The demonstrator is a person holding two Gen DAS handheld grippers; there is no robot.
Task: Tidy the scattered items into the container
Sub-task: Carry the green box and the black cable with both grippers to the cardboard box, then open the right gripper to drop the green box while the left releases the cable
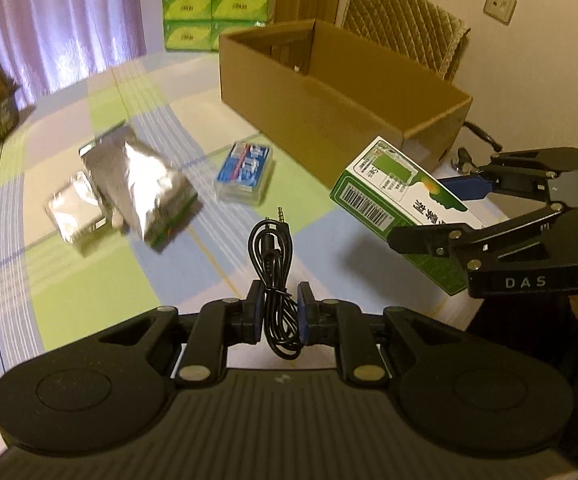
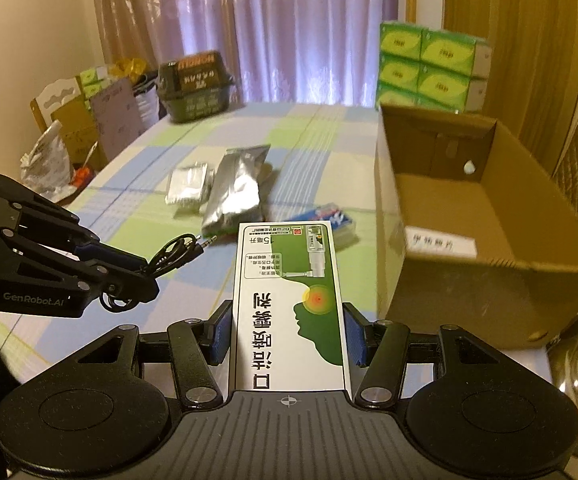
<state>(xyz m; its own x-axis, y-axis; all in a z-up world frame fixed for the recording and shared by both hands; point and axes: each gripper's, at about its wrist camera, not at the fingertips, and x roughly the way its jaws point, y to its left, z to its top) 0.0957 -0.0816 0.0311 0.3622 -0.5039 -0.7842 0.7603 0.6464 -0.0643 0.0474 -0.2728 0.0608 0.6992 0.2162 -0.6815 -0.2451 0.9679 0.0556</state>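
Low in the left wrist view, the black audio cable (image 1: 275,280) hangs coiled, pinched by the left gripper (image 1: 279,312) above the checked tablecloth (image 1: 69,280). At right of frame, the right gripper (image 2: 287,338) clasps a green-and-white medicine box (image 2: 289,304) beside the open cardboard box (image 1: 329,112). Toward middle left lie foil packets (image 1: 137,184) and a small plastic case (image 1: 245,172).

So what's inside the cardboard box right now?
The cardboard box looks empty: the right wrist view shows a bare brown floor, with only a white label on it. The near wall hides the floor strip just behind it. No items are in yet.
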